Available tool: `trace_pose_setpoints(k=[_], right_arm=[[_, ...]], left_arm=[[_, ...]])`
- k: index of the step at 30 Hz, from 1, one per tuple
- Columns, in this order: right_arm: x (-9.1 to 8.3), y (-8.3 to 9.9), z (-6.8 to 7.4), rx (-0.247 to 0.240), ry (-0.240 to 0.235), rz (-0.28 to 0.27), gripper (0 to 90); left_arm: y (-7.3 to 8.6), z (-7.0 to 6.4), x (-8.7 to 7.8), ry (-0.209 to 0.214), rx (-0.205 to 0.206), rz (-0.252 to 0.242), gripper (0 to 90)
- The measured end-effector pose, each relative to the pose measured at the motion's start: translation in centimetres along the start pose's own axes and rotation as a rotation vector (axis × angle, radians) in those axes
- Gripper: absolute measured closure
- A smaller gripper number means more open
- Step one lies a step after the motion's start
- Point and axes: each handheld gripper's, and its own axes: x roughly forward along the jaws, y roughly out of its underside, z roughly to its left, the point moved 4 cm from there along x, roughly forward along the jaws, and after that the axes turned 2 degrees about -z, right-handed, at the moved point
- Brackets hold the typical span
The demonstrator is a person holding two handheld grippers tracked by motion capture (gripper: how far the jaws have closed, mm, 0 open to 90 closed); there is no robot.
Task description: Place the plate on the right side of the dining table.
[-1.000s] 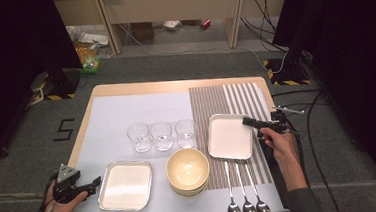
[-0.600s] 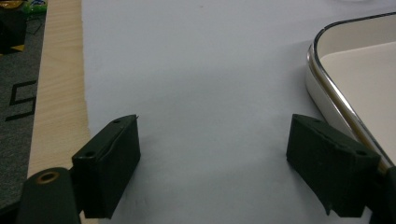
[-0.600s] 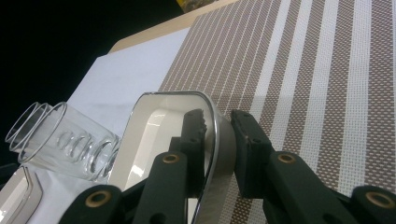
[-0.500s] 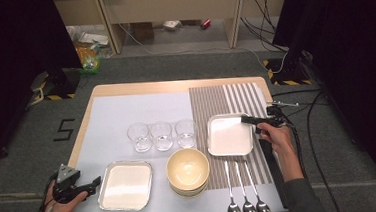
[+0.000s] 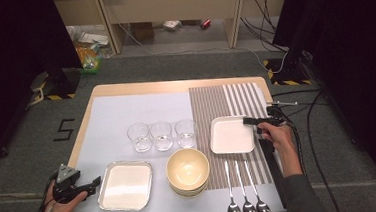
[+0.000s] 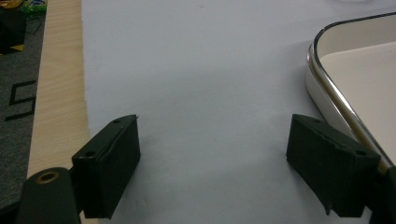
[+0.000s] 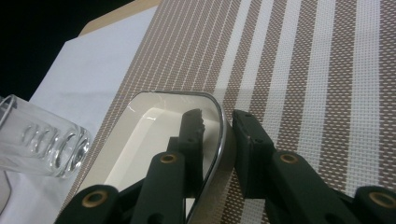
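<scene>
While the right gripper [image 5: 249, 120] sits at the right edge of the table, the white square tray [image 5: 231, 135] it's working on lies on the striped placemat [image 5: 225, 101], toward the table's right side. From the high view the gripper's tips are right at the tray's far right corner. The right gripper view makes it clearer: 1 jaw is inside the tray [image 7: 159, 135] and the other is outside on the mat, so the chrome rim runs between them. The jaws are nearly closed around that rim, pinching it or very close to it; I can't quite tell if there's a hair of gap left on the outer side.

The left gripper [image 5: 95, 181] is down at the near left corner of the table, resting low over the pale blue-grey mat [image 5: 126, 110], with its tips just beside the left edge of the second tray [image 5: 126, 185]. In the left gripper view its jaws are spread wide with nothing between them except bare mat, and the right-hand jaw sits just next to that tray's [image 6: 359, 70] rounded rim.

Between the 2 trays there's a stack of cream bowls [image 5: 187, 169], 3 clear glasses [image 5: 161, 135] lined up behind it, and 3 spoons [image 5: 245, 202] at the near edge on the placemat.
</scene>
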Motion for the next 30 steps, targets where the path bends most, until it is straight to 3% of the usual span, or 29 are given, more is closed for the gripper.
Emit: trace_pose_setpoints(k=[11, 17, 20, 22, 23, 24, 26, 30], right_arm=[[0.5, 0.4, -1.1, -0.035, 0.088, 0.054, 78.6], [0.3, 0.3, -1.2, -0.045, 0.12, 0.053, 76.2], [-0.4, 0.0, -1.1, -0.091, 0.177, 0.068, 69.6], [-0.8, -0.1, -0.8, -0.108, 0.177, 0.071, 68.7], [-1.2, 0.1, -0.4, -0.141, 0.181, 0.086, 67.8], [-1.2, 0.1, -0.4, -0.141, 0.181, 0.086, 67.8], [-1.5, 0.5, -0.1, -0.2, 0.229, 0.122, 67.8], [-1.1, 1.1, 0.3, -0.263, 0.253, 0.164, 69.1]], left_arm=[[0.0, 0.0, 0.0, 0.001, 0.0, -0.002, 16.6], [0.0, 0.0, 0.0, 0.0, 0.001, 0.001, 16.6], [0.0, 0.0, 0.0, 0.0, 0.0, -0.001, 16.6], [0.0, 0.0, 0.0, -0.001, 0.0, -0.002, 16.6], [0.0, 0.0, 0.0, 0.0, 0.001, 0.001, 16.6], [0.0, 0.0, 0.0, 0.0, 0.001, 0.0, 16.6], [0.0, 0.0, 0.0, -0.001, 0.001, 0.0, 16.6], [0.0, 0.0, 0.0, -0.002, 0.002, 0.0, 16.6]])
